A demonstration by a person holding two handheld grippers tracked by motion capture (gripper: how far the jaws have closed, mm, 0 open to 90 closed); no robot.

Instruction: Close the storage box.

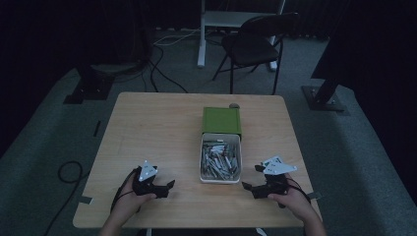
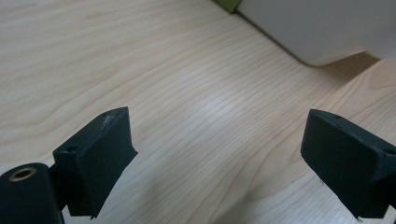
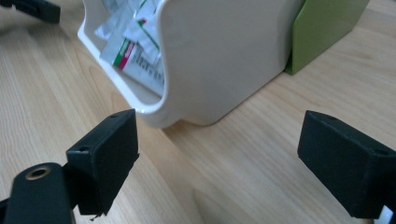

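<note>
High view showed us the white bin [image 1: 220,178] full of small sachets [image 1: 219,160] in the middle of the wooden table [image 1: 147,128], with a green box [image 1: 221,120] touching its far end. Our left gripper [image 1: 164,188] rested left of the bin, our right gripper [image 1: 250,188] right of it; both had jaws wide apart and held nothing. We judged one risk: the right gripper, so near the bin's wall [image 3: 224,60], could push the light bin sideways instead of reaching a sachet.

Dim room, grey carpet floor [image 1: 354,162], black folding chair [image 1: 255,44], white desk frame [image 1: 231,19], floor cables [image 1: 157,69]
</note>
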